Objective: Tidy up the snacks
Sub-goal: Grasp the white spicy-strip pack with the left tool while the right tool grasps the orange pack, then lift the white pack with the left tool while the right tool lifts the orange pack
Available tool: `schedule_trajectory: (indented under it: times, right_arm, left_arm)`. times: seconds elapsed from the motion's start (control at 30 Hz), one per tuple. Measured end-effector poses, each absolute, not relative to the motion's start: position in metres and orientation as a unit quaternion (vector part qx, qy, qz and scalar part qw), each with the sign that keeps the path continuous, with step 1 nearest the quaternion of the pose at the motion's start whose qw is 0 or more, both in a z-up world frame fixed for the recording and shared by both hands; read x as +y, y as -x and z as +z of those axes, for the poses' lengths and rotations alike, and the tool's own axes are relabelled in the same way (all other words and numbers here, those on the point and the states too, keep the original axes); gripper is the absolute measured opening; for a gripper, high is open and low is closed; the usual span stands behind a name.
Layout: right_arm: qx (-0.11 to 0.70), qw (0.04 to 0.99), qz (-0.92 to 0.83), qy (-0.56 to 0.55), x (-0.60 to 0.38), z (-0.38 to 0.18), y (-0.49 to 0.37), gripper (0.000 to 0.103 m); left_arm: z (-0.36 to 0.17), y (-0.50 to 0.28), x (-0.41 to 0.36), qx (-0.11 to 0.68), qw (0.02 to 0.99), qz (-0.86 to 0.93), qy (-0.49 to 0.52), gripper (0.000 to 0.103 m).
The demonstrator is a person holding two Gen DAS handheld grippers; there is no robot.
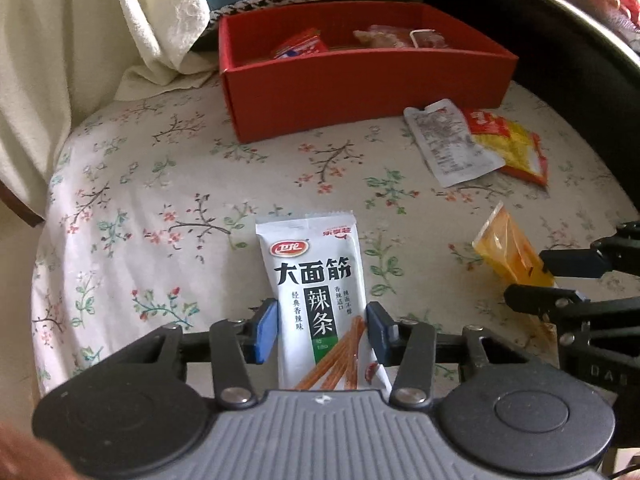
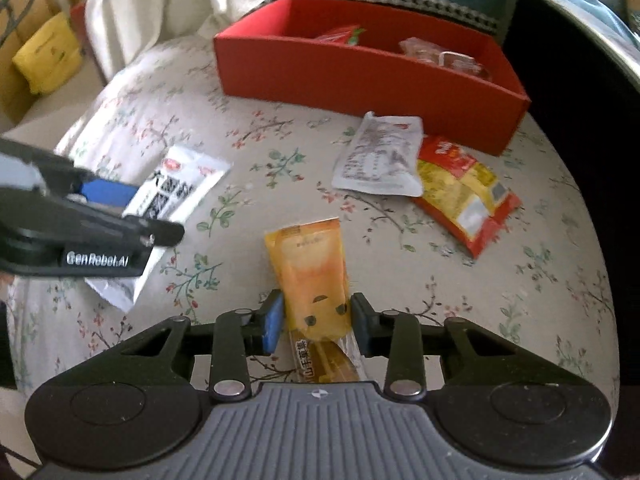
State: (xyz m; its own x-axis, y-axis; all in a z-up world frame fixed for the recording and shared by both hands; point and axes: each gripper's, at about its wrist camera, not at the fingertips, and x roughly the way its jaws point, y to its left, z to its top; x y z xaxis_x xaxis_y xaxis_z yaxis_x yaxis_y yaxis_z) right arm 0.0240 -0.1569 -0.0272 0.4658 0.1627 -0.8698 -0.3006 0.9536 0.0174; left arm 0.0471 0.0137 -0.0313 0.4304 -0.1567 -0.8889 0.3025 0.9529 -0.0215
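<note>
My left gripper (image 1: 322, 330) is shut on a white spicy-strip packet (image 1: 316, 264), which stands up from the floral cloth. In the right wrist view the same packet (image 2: 180, 184) shows at the left, in that gripper's blue pads. My right gripper (image 2: 318, 322) is shut on an orange snack packet (image 2: 312, 264), its pads pressing both sides. In the left wrist view this orange packet (image 1: 504, 248) sits at the right edge. A red open box (image 1: 360, 80) (image 2: 360, 76) stands at the back with a few wrapped snacks inside.
Near the box's right end a grey-white pouch (image 1: 448, 140) (image 2: 380, 156) overlaps a red-and-yellow packet (image 1: 516, 148) (image 2: 468, 196). A cream cloth (image 1: 120, 20) hangs at the back left. The round table's floral cloth (image 1: 160, 200) drops off at left and right.
</note>
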Motion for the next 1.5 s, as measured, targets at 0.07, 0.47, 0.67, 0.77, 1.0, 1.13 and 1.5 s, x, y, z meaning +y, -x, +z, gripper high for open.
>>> schedule_trajectory:
  times: [0.07, 0.47, 0.67, 0.77, 1.0, 1.13, 1.5]
  right_arm:
    - [0.493, 0.858, 0.130, 0.060, -0.161, -0.023, -0.022, 0.043]
    - [0.486, 0.864, 0.127, 0.038, -0.167, -0.019, -0.025, 0.043]
    - [0.491, 0.860, 0.134, 0.031, -0.174, -0.019, -0.027, 0.043]
    - [0.492, 0.860, 0.133, 0.021, -0.180, -0.016, -0.028, 0.043]
    - [0.469, 0.872, 0.139, 0.004, -0.187, 0.001, -0.025, 0.043]
    - [0.454, 0.883, 0.120, -0.008, -0.197, 0.009, -0.020, 0.043]
    - [0.386, 0.920, 0.066, -0.031, -0.222, 0.047, -0.006, 0.040]
  left_arm:
    - [-0.029, -0.045, 0.012, 0.511, 0.845, -0.140, -0.074, 0.040]
    - [-0.036, -0.048, 0.006, 0.524, 0.841, -0.114, -0.075, 0.049]
    - [-0.043, -0.053, -0.005, 0.519, 0.847, -0.080, -0.080, 0.084]
    - [-0.043, -0.050, 0.001, 0.519, 0.850, -0.075, -0.048, 0.074]
    - [-0.032, -0.040, -0.012, 0.513, 0.850, -0.070, -0.094, 0.038]
    - [-0.020, -0.041, -0.020, 0.495, 0.859, -0.090, -0.094, 0.038]
    - [0.029, -0.041, -0.031, 0.437, 0.888, -0.139, -0.048, 0.037]
